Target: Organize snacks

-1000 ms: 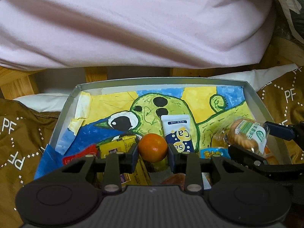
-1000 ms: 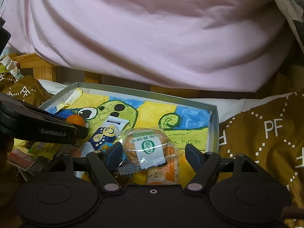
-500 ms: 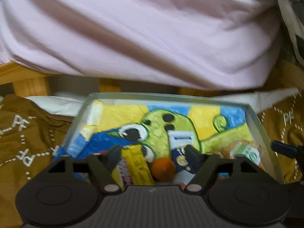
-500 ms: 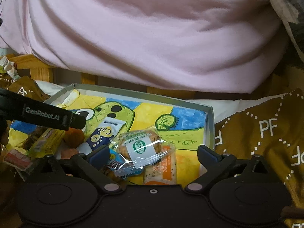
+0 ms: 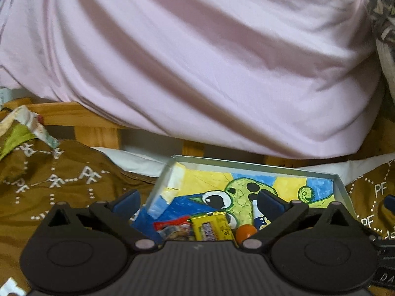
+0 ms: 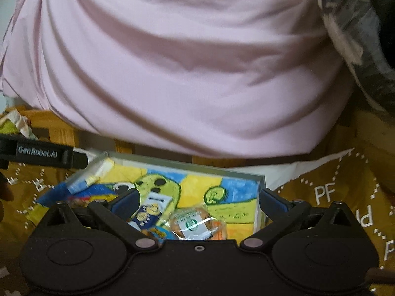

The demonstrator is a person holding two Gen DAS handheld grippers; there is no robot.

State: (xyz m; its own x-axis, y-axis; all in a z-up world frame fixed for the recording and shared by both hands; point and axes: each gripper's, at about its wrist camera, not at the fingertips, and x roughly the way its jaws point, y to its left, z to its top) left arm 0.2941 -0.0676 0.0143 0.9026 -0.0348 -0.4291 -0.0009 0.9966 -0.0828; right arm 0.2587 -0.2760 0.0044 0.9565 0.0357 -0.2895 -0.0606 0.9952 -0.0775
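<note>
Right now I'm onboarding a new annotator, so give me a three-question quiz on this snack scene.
1. True or false: the left gripper clamps the orange fruit.
2. Where does the clear-wrapped biscuit pack lie? A) on the brown cloth B) in the painted box
3. What colour is the packet beside the fruit?

Key: 1 false, its fingers stand apart, having just opened, with nothing pressed between them; 2 B; 3 yellow.
</note>
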